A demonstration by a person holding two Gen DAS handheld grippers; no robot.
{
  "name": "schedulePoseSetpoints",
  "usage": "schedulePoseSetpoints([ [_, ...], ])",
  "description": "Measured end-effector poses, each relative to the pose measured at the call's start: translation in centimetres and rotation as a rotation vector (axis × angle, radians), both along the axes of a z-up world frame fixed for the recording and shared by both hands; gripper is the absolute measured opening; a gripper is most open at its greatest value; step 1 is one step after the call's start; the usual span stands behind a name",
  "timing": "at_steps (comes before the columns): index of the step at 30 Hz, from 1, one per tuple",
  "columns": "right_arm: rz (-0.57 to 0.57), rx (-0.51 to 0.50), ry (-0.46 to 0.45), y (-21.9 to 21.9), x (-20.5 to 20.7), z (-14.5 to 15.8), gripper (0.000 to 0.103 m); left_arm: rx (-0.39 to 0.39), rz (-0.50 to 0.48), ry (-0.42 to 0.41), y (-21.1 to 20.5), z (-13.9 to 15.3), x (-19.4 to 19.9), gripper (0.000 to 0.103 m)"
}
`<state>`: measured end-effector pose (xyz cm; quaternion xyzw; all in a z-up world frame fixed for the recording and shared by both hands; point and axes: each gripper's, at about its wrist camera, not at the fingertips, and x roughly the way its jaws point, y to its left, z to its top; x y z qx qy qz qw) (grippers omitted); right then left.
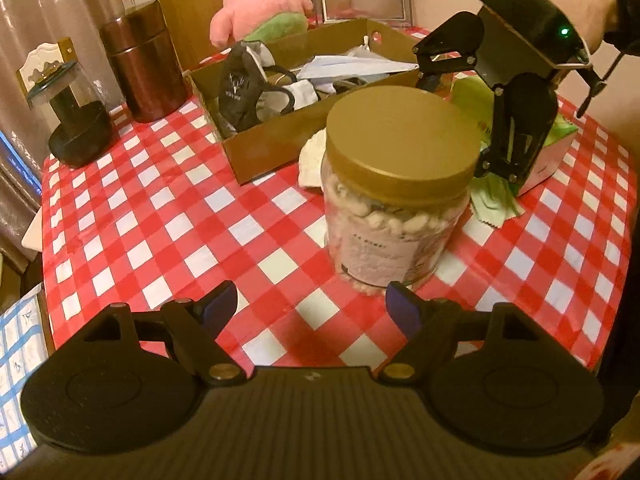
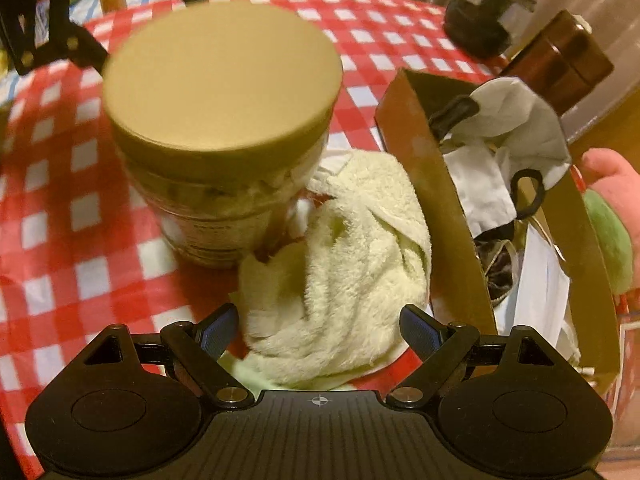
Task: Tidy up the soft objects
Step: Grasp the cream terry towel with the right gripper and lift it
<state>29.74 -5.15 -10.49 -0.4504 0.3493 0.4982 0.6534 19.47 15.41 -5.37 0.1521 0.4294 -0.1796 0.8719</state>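
I have the right claw [image 2: 318, 328] spread wide and empty over the cream towel [image 2: 340, 264], which lies crumpled on the worktop [image 2: 60, 208] between jar [image 2: 224, 120] and cardboard box [image 2: 424, 184], likely bound for that box; the left claw [image 1: 310, 308] hangs open, holding nothing.

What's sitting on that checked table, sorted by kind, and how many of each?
Jars and canisters: 2, the gold-lidded jar and the brown canister
Cardboard boxes: 1, the open box holding masks and cloths
Plush toys: 1, the pink star
Loose towels: 1, the cream towel
Tongs: 2, the left tongs and the right tongs
Total: 7
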Motion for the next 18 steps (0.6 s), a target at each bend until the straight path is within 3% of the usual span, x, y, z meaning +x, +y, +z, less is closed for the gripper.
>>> schedulePoseSetpoints([
  [4, 0.015, -0.046, -0.01, 0.9, 1.3, -1.4, 0.087, -0.01, 0.008, 0.007, 0.2, -0.7, 0.2, 0.079],
  [6, 0.009, -0.059, 0.009, 1.2, 1.9, -1.8, 0.08, -0.016, 0.012, 0.009, 0.3, -0.9, 0.2, 0.079],
  [8, 0.004, -0.059, 0.028, 1.6, 2.5, -1.9, 0.053, -0.022, 0.021, 0.01, 0.4, -1.1, 0.2, 0.079],
  [11, -0.02, -0.047, 0.03, 2.0, 3.3, -2.1, 0.026, -0.027, 0.03, 0.01, 0.5, -1.1, 0.1, 0.079],
  [18, -0.022, 0.008, -0.007, 1.1, 2.6, -1.0, 0.018, -0.038, 0.055, -0.005, 0.2, -0.2, -0.4, 0.079],
])
